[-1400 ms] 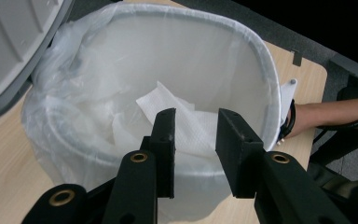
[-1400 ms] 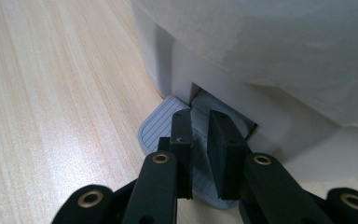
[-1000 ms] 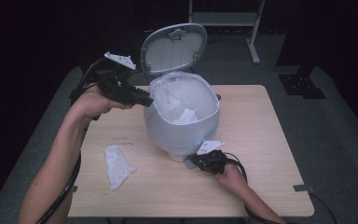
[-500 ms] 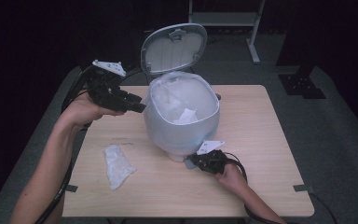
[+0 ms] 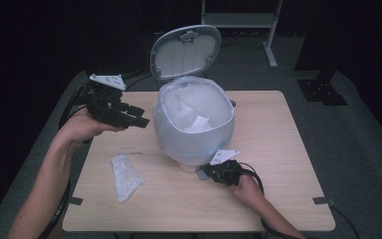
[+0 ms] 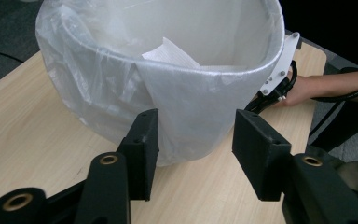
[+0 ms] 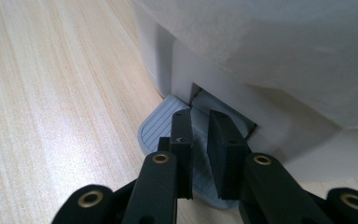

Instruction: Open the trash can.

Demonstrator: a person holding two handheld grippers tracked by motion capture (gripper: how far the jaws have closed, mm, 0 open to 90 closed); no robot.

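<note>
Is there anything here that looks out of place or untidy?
A crumpled white wad lies loose on the table, left of the bin, while another scrap already sits inside the bin's liner. Nothing looks spilled or broken.

Your two grippers point(image 5: 140, 121) point(image 5: 205, 173): black, brass-coloured rivets, white top plates. Bin point(image 5: 194, 142) at centre of high view: pale grey, clear whitish liner point(image 6: 121, 88), white paper scrap point(image 5: 199, 123) inside. Pedal point(image 7: 168, 135): grey, fine ribbed lines. Table point(image 5: 278, 149): light wood grain. Crumpled bag point(image 5: 125, 177), lower left: translucent white.
</note>
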